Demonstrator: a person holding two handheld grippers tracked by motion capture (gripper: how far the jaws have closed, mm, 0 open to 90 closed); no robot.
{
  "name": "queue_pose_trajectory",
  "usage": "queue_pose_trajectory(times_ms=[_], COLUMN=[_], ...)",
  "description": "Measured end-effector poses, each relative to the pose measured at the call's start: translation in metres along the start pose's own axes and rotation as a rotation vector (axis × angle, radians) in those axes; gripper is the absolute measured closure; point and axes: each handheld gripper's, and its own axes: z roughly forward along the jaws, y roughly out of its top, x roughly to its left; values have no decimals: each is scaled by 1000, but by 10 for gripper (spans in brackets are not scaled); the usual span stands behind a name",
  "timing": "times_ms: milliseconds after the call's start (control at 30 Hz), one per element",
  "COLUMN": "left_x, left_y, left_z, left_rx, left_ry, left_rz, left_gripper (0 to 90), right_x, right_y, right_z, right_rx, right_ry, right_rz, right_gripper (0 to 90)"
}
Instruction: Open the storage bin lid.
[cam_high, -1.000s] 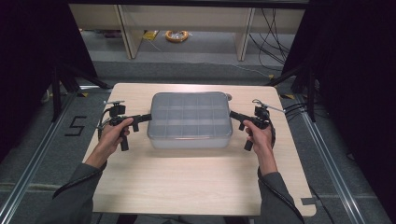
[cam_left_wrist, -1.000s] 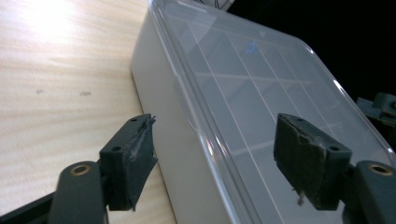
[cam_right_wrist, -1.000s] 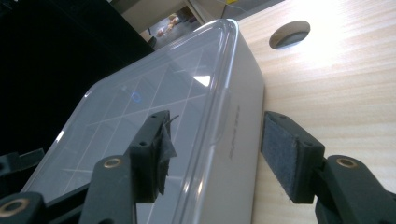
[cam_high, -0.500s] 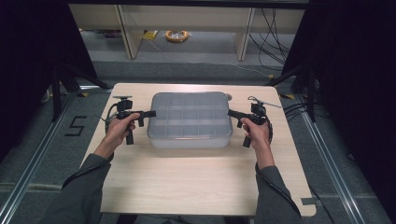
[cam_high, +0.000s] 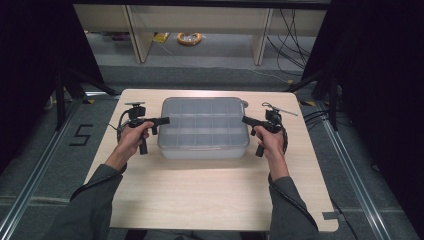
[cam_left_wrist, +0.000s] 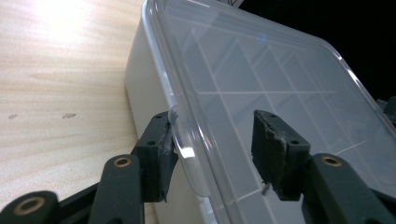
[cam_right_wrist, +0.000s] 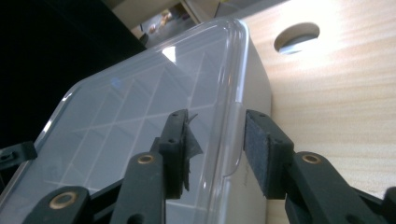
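Straddling the two short ends of a clear plastic compartment box with a translucent lid (cam_high: 204, 128), both tongs stand spread, nothing clamped yet.

Nearest, in the left gripper view: the left gripper (cam_left_wrist: 215, 154) has its jaws apart on either side of the lid's small clear pull tab (cam_left_wrist: 187, 156). One pad touches or nearly touches the tab's outer edge beside the box wall; the other hangs over the lid, apart from it. No squeeze visible.

Right gripper view, same arrangement mirrored: the right gripper (cam_right_wrist: 217, 147) has one jaw over the lid, one outside the box wall, with the lid's end tab (cam_right_wrist: 231, 156) between them. Gaps show on both sides of the tab.

High view: the box sits at the middle of the pale wooden table (cam_high: 210, 200), toward its far half, lid seated flat on the body all round. Empty divider cells show through the lid. Person's hands hold both grippers level with the rim.

Beyond the box: a round cable hole in the tabletop (cam_right_wrist: 297, 36), then the dark floor.

Judgement: approach done, both tabs lined up. Left to do: close on the tabs, then lift or unclip the lid. Lid not yet raised at either end.
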Motion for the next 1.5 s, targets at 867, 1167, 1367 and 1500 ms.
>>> queue_pose_trajectory(times_ms=[867,1167,1367,1500], left_x=[-43,-46,-49,-50], left_y=[0,-18,-41,-54], left_z=[-79,-97,-116,-121], left_rx=[-139,-155,-157,-152], left_ry=[-71,-87,-81,-95], left_rz=[90,136,168,161], left_gripper=[610,608,611,614], right_x=[43,51,56,53], right_y=[2,-15,-37,-49], right_z=[-67,-84,-97,-103], right_rx=[-146,-154,-142,-137], right_ry=[151,160,180,181], right_rz=[-77,-109,-113,-101], right_gripper=[680,683,679,680])
